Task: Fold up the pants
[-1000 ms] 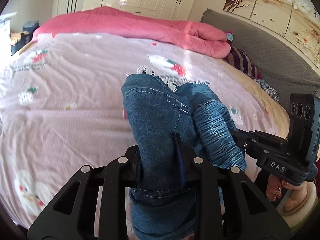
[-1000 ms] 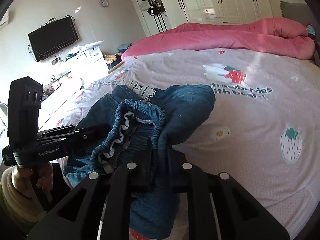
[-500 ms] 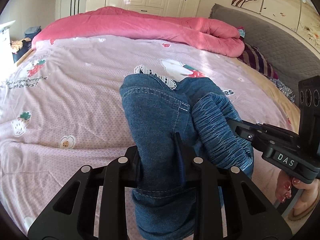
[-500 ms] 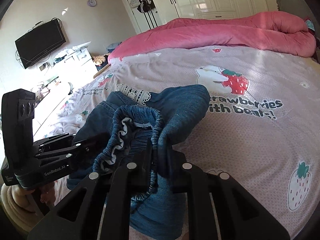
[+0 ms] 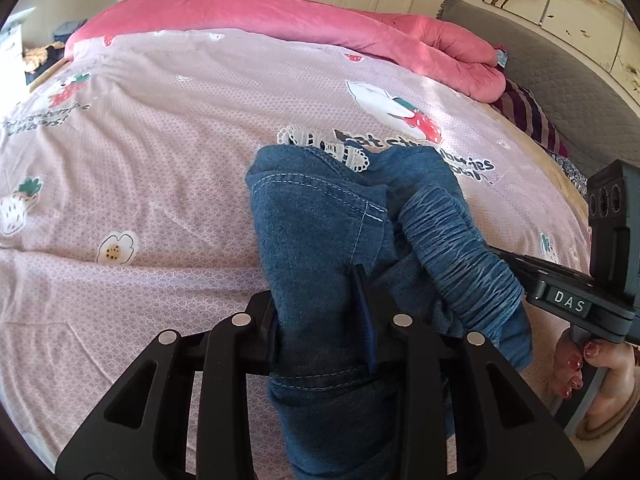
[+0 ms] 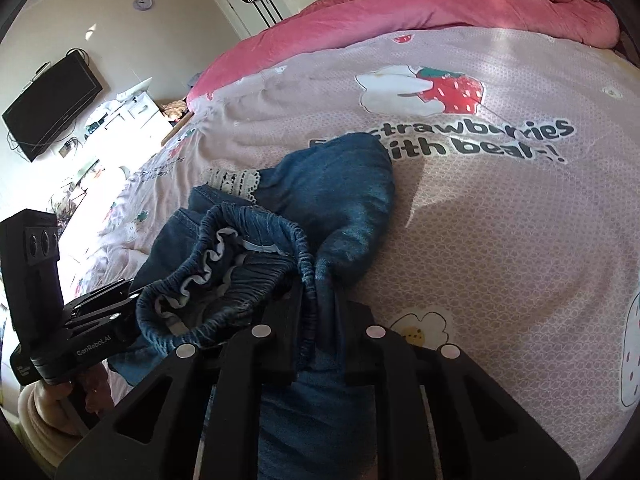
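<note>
The blue denim pants [image 5: 316, 240] with an elastic waistband [image 6: 224, 264] and a white lace trim [image 5: 328, 146] hang bunched between both grippers above the pink bed. My left gripper [image 5: 322, 312] is shut on a fold of the denim. My right gripper [image 6: 316, 312] is shut on the waistband edge. The right gripper shows at the right of the left wrist view [image 5: 560, 296], and the left gripper shows at the left of the right wrist view [image 6: 80, 340]. The lower part of the pants is hidden behind the fingers.
A pink bedsheet [image 5: 160, 152] with strawberry prints covers the bed. A rolled pink duvet [image 5: 320, 20] lies along the far side. A grey headboard [image 5: 568, 80] stands to the right, a wall TV [image 6: 52, 104] and cluttered dresser to the left.
Both grippers have carried the pants forward over the bed and lowered them toward the sheet. Both grips are unchanged.
</note>
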The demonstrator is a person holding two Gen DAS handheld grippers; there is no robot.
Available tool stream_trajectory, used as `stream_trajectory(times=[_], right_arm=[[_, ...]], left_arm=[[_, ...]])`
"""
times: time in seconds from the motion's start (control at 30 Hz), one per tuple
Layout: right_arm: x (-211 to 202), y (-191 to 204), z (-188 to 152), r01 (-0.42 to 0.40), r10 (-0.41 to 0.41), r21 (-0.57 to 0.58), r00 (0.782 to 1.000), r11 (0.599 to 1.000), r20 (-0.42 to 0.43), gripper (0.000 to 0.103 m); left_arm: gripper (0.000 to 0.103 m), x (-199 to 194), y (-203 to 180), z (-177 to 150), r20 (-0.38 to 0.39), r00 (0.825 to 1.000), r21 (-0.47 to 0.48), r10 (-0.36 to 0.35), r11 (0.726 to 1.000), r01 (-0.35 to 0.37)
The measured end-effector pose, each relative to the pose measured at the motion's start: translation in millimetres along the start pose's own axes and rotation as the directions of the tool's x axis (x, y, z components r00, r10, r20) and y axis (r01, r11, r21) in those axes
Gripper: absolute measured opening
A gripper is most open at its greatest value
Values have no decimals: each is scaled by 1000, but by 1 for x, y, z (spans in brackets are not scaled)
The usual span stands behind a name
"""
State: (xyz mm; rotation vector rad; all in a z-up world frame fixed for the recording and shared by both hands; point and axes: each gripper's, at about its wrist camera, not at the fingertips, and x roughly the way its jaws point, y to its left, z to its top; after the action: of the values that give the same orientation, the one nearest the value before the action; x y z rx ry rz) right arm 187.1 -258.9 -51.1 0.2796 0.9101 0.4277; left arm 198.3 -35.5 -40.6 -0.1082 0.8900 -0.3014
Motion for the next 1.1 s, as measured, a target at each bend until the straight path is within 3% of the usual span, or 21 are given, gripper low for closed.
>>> stream_trajectory(times=[0.27, 0.37, 0.53, 1.1], right_arm=[[4, 2, -6, 67, -67, -18, 998, 998, -10, 20], [2, 2, -7, 85, -85, -12, 996, 996, 1, 27], [-10, 6, -10, 140, -140, -20, 989, 990, 43, 51], [-51, 40, -22, 213, -188, -137, 967, 967, 174, 78]], left_arm=[[31, -1, 6, -6, 1, 1000, -23, -4, 1000, 4], [31, -1, 6, -6, 5, 1000, -26, -4, 1000, 4], [38, -4, 10, -6, 8, 1000, -35, -1, 999, 2], [51, -23, 10, -10, 41, 999, -36, 15, 999, -14]])
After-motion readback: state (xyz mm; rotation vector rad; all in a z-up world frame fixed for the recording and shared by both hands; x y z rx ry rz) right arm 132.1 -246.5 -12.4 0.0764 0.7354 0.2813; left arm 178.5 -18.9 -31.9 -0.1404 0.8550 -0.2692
